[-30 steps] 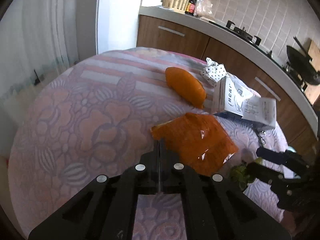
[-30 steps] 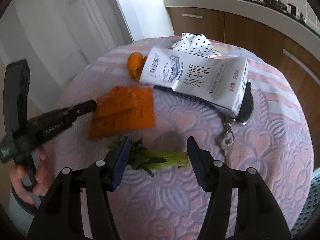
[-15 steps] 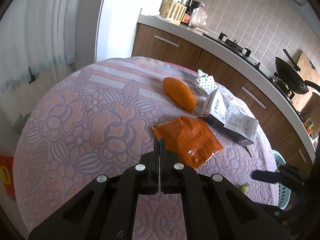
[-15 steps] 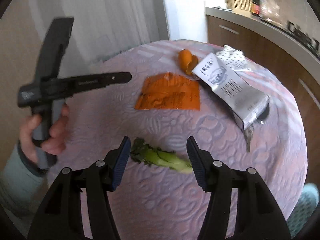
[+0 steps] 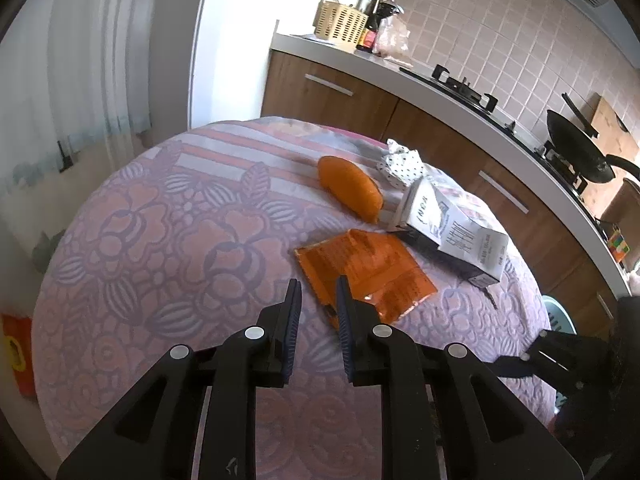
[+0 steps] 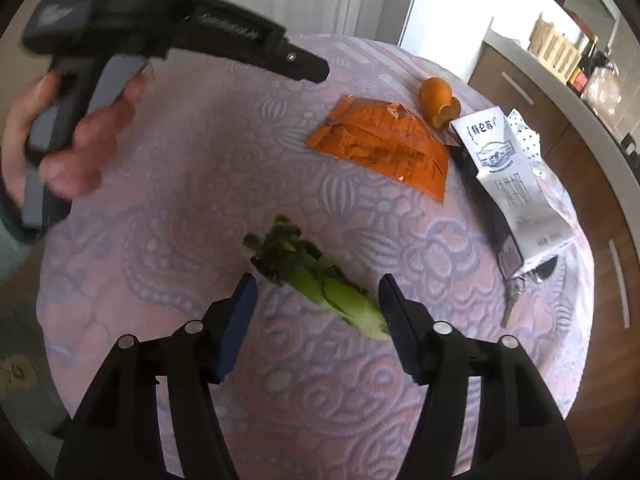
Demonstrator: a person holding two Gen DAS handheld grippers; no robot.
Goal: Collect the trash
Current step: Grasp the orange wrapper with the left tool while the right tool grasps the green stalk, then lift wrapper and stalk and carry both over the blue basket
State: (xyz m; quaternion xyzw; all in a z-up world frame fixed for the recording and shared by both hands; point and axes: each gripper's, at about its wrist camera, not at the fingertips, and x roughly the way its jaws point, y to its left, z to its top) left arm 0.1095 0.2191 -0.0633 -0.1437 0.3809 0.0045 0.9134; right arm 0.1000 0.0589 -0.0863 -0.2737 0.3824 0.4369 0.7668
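Five pieces of trash lie on the round bench [image 5: 160, 240] with its pink-and-lilac floral cloth. Landmark: the orange foil wrapper [image 5: 364, 270], flat, dark print on it too small to read.

Left gripper [image 5: 318, 294]: jaws partly open, nothing between them, tips at the wrapper's near corner; contact cannot be judged. From the right wrist view the person's left hand [image 6: 68, 136] grips its handle; white lettering on the gripper body is blurred.

Orange peel [image 5: 350, 192]: just beyond the wrapper, apart from it.

Crushed white milk carton [image 6: 508, 184]: lying on its side right of the wrapper, near edges almost touching. Blue emblem and Chinese characters on its face, large grey characters lower down; not sharp enough to transcribe. From the left wrist view "MEN"-like letters show on the carton end.

White polka-dot paper wad [image 5: 402, 164]: beyond the carton, against it.

Keys [image 6: 514, 296]: at the carton's far end from the wrapper, partly under it.

Green leafy vegetable scrap [image 6: 316, 276]: well nearer than the wrapper, lying between the wide-open jaws of the right gripper [image 6: 316, 300], pale stem end beside the right finger.
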